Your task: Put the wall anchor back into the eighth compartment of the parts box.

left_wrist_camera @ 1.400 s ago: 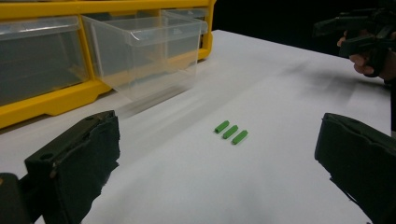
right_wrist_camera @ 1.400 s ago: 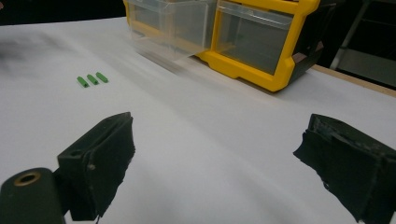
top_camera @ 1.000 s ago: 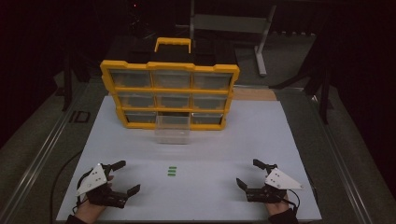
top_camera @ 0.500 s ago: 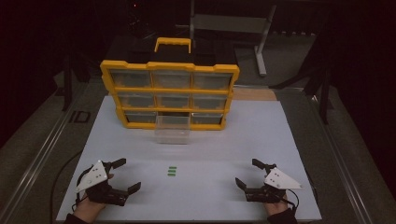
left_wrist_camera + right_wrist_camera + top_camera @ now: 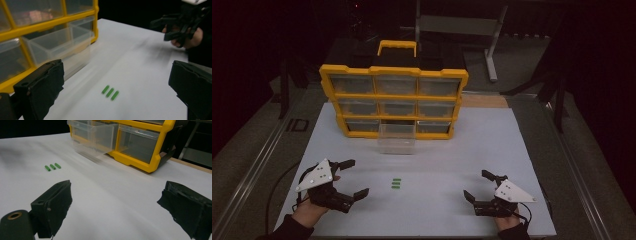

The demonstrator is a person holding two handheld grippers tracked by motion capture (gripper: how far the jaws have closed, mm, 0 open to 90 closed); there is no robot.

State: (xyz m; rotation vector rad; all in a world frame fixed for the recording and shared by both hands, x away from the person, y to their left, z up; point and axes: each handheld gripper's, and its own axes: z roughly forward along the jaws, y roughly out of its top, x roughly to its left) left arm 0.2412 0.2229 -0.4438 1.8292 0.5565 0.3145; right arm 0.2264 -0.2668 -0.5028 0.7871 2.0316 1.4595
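While both tools rest spread and empty at the near edge of the white tabletop [image 5: 492,150], the left tool [image 5: 350,178] and right tool [image 5: 475,185] flank three small green plastic pieces [image 5: 396,184] lying untouched between them. With the clear plastic drawer [image 5: 397,139] of the yellow organizer [image 5: 394,89] pulled out, picking and stowing probably remain.
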